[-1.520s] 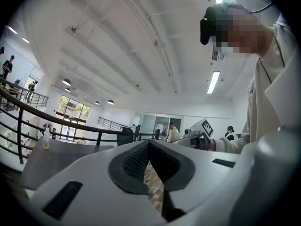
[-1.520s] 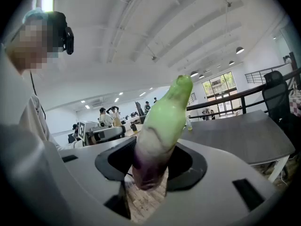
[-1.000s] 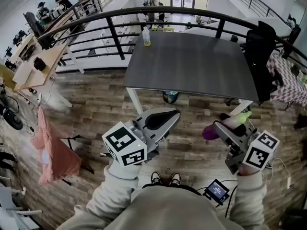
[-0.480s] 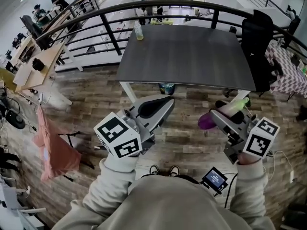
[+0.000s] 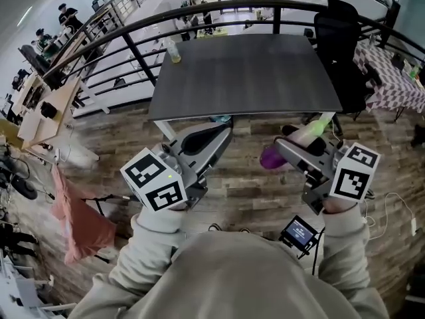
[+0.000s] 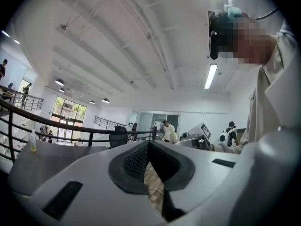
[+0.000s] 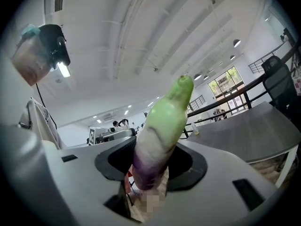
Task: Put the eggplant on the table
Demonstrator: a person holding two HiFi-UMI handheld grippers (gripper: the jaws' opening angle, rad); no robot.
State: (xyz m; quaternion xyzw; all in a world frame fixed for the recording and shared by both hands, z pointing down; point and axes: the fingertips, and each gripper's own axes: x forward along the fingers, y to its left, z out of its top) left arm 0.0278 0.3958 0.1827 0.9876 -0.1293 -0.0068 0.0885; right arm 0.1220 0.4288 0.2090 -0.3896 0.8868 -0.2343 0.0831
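My right gripper (image 5: 302, 148) is shut on the eggplant (image 5: 272, 157), which has a purple end, a white middle and a green tip. In the right gripper view the eggplant (image 7: 160, 135) stands up between the jaws of the right gripper (image 7: 150, 166), its green tip pointing away. My left gripper (image 5: 206, 140) is at the left, shut with nothing in it; in its own view the pads of the left gripper (image 6: 149, 149) meet. Both are held level over the wood floor, just short of the near edge of the dark grey table (image 5: 246, 72).
A bottle (image 5: 174, 50) stands at the table's far left corner. A black chair (image 5: 339, 38) is at the table's right side and a black railing (image 5: 133, 52) runs behind it. A pink cloth (image 5: 76, 214) hangs at the left; a small screen (image 5: 300, 232) lies on the floor.
Both grippers have moved forward toward the table, whose near edge is now closer to them. The eggplant stays held in the right gripper.
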